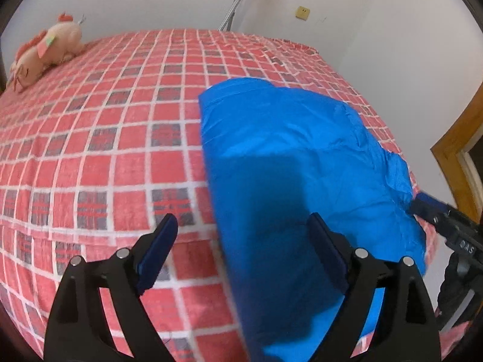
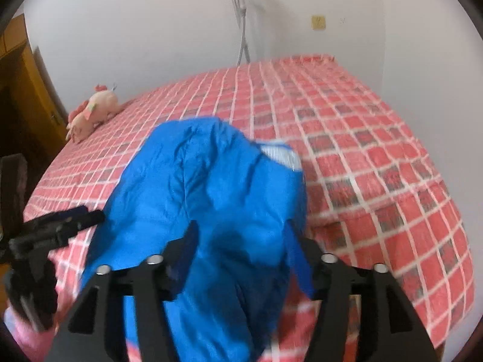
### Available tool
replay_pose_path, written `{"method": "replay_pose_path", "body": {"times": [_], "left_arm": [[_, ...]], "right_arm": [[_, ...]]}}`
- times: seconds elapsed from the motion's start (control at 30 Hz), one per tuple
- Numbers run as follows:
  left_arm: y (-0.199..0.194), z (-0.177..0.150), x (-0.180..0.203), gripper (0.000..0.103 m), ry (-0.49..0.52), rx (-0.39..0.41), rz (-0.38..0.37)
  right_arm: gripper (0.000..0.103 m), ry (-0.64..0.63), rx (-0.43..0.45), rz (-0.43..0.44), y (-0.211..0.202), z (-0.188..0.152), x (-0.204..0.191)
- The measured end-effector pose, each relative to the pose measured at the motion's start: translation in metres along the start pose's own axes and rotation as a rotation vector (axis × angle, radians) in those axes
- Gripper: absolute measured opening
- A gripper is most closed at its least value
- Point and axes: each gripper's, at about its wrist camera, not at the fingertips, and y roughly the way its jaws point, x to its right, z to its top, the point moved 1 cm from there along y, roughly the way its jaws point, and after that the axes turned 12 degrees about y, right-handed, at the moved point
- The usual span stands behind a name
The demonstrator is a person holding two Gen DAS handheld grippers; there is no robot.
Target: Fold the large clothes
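Note:
A bright blue garment (image 1: pixel 286 157) lies folded in a long bundle near the front edge of the bed; a white lining patch (image 2: pixel 279 154) shows at its far right corner. My left gripper (image 1: pixel 242 220) is open above the garment's left edge, with its right finger over the cloth and its left finger over the sheet. My right gripper (image 2: pixel 241 232) stands open low over the garment (image 2: pixel 211 187); the cloth is between its fingers and the pads are not pressing on it. Each gripper shows in the other's view: the right gripper (image 1: pixel 437 217) at the garment's right end, the left gripper (image 2: pixel 75 217) at its left.
The bed carries a red plaid sheet (image 1: pixel 105 150) that also fills the right wrist view as the sheet (image 2: pixel 377 150). A pink plush toy (image 1: pixel 45 51) lies at the far left corner. White walls stand behind, a wooden door frame (image 1: pixel 462 138) to the right, a wooden cabinet (image 2: pixel 18 75) to the left.

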Motion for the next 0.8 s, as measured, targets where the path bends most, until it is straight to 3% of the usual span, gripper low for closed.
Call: {"method": "replay_pose_path", "body": {"times": [0.2, 0.33, 0.53, 0.8], "left_arm": [[0.006, -0.007, -0.002, 0.09, 0.02, -0.049, -0.031], [0.006, -0.007, -0.001, 0.092, 0.03, -0.042, -0.035], [0.017, -0.01, 0.001, 0.097, 0.011, -0.062, -0.107], [0.044, -0.011, 0.01, 0.1, -0.003, -0.08, -0.248]], "right_arm": [[0.071, 0.053, -0.197, 0.055, 0.013, -0.006, 0.013], [0.079, 0.039, -0.263, 0.062, 0.025, -0.011, 0.011], [0.089, 0.054, -0.317, 0.079, 0.044, -0.014, 0.016], [0.091, 0.138, -0.415, 0.231, 0.074, -0.022, 0.031]]}}
